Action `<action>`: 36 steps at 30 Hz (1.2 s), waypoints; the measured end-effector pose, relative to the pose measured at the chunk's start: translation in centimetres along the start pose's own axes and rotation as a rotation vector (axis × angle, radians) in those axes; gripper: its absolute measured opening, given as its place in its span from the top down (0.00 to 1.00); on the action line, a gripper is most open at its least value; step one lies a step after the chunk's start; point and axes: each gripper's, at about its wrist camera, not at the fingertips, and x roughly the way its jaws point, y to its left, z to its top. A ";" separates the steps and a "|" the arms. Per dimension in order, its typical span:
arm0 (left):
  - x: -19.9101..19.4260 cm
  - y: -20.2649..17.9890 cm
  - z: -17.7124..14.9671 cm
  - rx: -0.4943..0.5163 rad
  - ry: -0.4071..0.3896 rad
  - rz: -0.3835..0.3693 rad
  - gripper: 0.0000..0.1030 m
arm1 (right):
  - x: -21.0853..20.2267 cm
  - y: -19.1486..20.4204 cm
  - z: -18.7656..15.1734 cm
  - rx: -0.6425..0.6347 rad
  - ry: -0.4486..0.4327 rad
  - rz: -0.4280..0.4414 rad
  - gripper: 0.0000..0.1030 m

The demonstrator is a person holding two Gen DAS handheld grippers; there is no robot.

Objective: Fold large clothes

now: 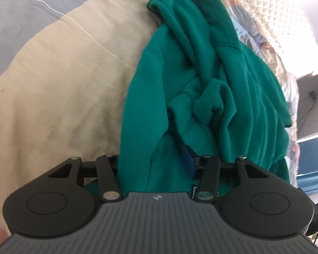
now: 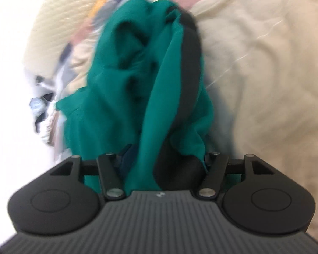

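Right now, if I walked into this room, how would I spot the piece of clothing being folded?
Look at the bed with its cream quilt. On it sits a bunched-up green hoodie, with fabric gathered between the fingers of the left gripper and the right gripper. It is the only solid teal-green thing there, with a dark lining showing along one fold, against pale bedding.

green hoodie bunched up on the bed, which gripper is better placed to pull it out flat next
Probably the left gripper: its view shows the green fleece hoodie sharply, cloth between its fingers and open cream bedspread beside it. The right gripper's view is blurred.
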 end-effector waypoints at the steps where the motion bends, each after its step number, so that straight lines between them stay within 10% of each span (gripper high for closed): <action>1: 0.1 0.0 0.0 -0.005 0.007 0.018 0.46 | 0.3 0.4 -0.2 -0.042 -0.011 -0.096 0.41; 6: 0.9 -0.5 -0.1 0.029 0.012 0.064 0.47 | 2.3 2.7 -1.7 -0.230 0.003 -0.251 0.46; 10: -0.2 0.1 -0.3 -0.015 -0.036 -0.001 0.85 | 0.2 0.8 -1.2 -0.063 -0.068 -0.067 0.78; 16: -5.6 1.1 0.6 -0.105 -0.122 -0.229 0.91 | -5.5 -1.2 0.0 0.158 -0.220 0.347 0.85; 21: -10.8 1.3 0.8 -0.126 -0.197 -0.350 0.94 | -8.1 -1.5 0.4 0.225 -0.263 0.508 0.85; 36: -22.6 0.0 -3.2 -0.053 -0.190 -0.516 0.95 | -21.3 -1.6 -2.2 0.152 -0.258 0.565 0.82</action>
